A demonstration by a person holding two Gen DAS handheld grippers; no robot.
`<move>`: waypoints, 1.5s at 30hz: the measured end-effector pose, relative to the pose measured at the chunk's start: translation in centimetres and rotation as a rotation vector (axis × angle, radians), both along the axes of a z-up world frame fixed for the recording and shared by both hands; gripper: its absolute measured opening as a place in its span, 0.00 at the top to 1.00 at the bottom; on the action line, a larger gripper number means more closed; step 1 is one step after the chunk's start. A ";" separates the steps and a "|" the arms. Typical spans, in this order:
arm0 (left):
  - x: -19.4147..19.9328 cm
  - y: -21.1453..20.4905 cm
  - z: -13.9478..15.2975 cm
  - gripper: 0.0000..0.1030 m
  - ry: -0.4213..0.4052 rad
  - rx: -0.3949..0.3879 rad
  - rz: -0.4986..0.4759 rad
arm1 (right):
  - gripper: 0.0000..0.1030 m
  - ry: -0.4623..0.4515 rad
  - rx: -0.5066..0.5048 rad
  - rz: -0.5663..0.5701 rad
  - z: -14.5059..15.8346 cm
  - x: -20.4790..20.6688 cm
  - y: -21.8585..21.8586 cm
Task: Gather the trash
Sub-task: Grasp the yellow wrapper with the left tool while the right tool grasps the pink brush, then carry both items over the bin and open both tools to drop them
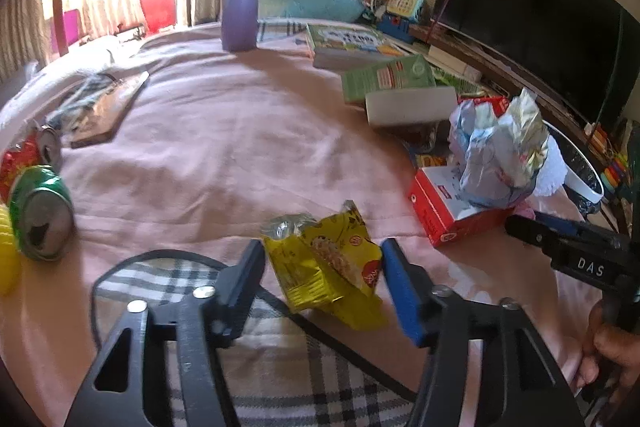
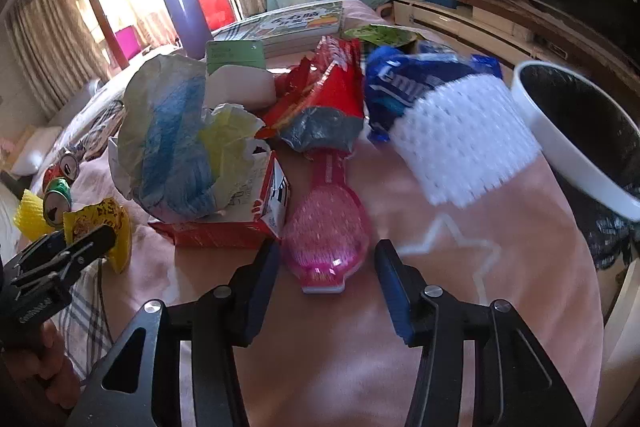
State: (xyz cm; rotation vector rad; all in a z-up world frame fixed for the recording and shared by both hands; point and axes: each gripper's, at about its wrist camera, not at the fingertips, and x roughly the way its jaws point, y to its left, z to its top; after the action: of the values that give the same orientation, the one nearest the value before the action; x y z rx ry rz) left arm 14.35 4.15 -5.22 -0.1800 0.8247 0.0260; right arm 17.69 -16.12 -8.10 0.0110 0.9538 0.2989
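We bracket 2 pieces of litter on the pink bed (image 1: 224, 131)

Left tool (image 1: 323, 269) half-open around yellow wrapper (image 1: 328, 259); right tool (image 2: 327, 269) half-open around pink brush (image 2: 326, 239), neither gripping.

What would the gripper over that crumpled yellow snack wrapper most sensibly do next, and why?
Probably close the left gripper on the yellow wrapper. The wrapper already sits between its two fingers, yet the pads do not seem to press it. It lies loose on the pink blanket, so a gentle squeeze should catch it before it is lifted toward the white bin.
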 end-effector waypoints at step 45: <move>2.3 -16.0 5.2 0.59 -0.091 0.028 -0.492 | 0.56 -0.181 0.129 -0.205 5.9 -7.0 -15.4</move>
State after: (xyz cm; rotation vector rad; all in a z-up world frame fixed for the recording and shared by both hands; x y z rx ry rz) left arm 16.62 -11.88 0.00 0.0512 0.7591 -0.4302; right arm 10.72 -31.50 -2.21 0.1954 0.7459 0.1685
